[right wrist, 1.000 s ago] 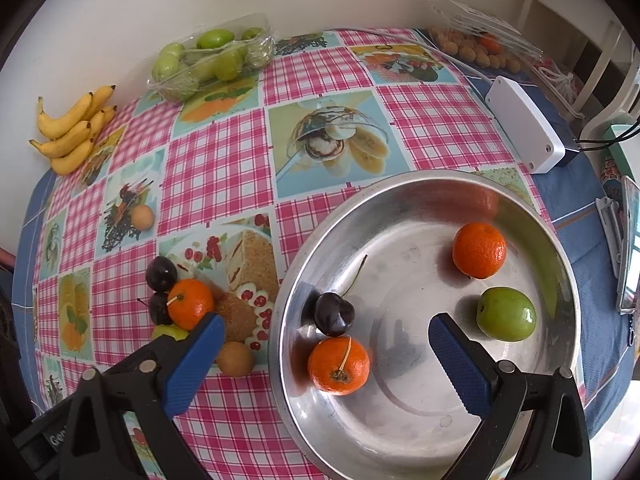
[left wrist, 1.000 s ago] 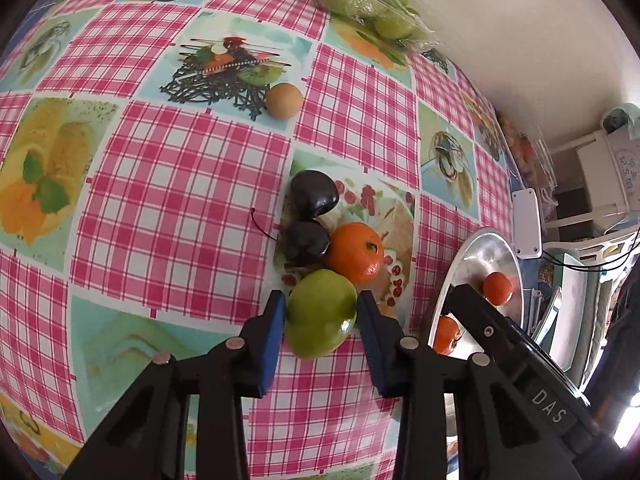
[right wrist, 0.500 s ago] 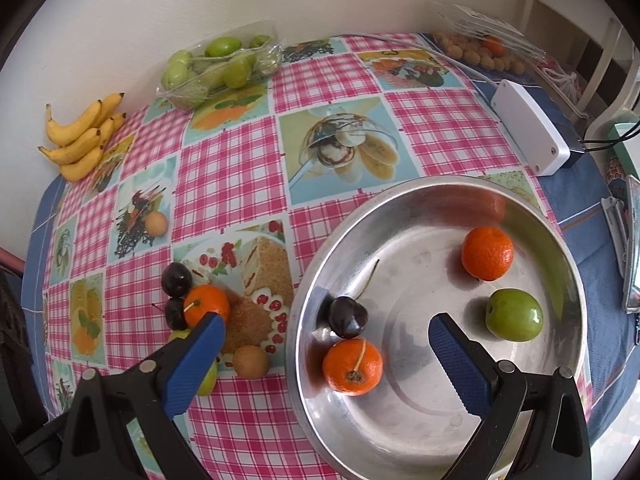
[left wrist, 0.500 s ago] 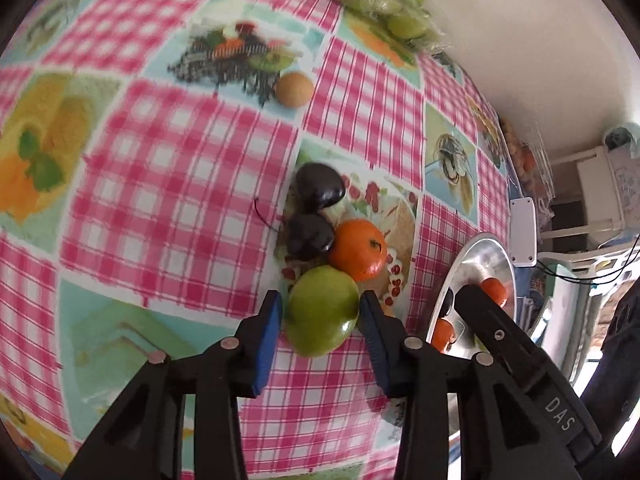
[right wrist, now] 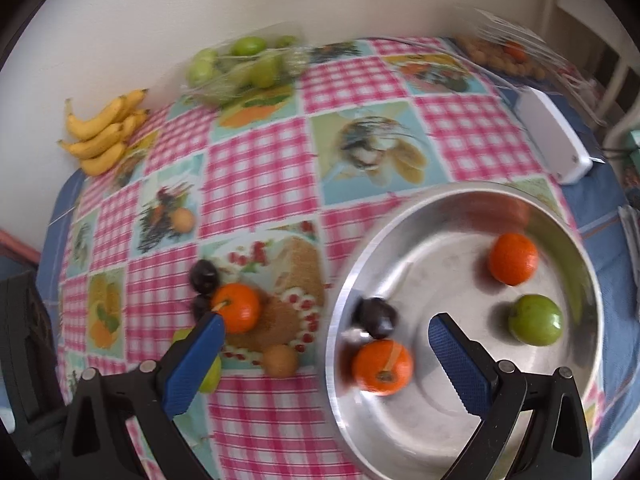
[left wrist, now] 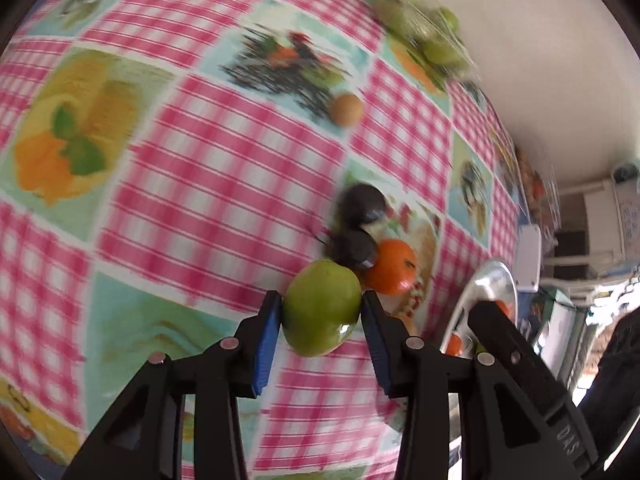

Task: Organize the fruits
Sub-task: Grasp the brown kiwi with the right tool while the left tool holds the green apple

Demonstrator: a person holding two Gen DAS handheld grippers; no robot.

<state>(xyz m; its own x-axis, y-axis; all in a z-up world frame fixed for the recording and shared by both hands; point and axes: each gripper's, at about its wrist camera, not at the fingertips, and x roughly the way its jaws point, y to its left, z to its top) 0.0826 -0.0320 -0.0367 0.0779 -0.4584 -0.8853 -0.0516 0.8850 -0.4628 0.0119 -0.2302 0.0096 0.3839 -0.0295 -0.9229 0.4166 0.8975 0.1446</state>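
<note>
The left gripper (left wrist: 322, 320) holds a green apple (left wrist: 322, 308) between its blue fingers (left wrist: 266, 338), whose jaws have just been opening slightly around the fruit, above the checked surface (left wrist: 224, 184). At the apple's one o'clock sit two dark cherries (left wrist: 356, 246) and a tangerine (left wrist: 390, 266). The right gripper (right wrist: 320, 354) hangs with fingers spread wide and empty over the rim of a metal bowl (right wrist: 576, 240) containing two tangerines (right wrist: 382, 366), a cherry (right wrist: 376, 316) and another green apple (right wrist: 536, 320).
</note>
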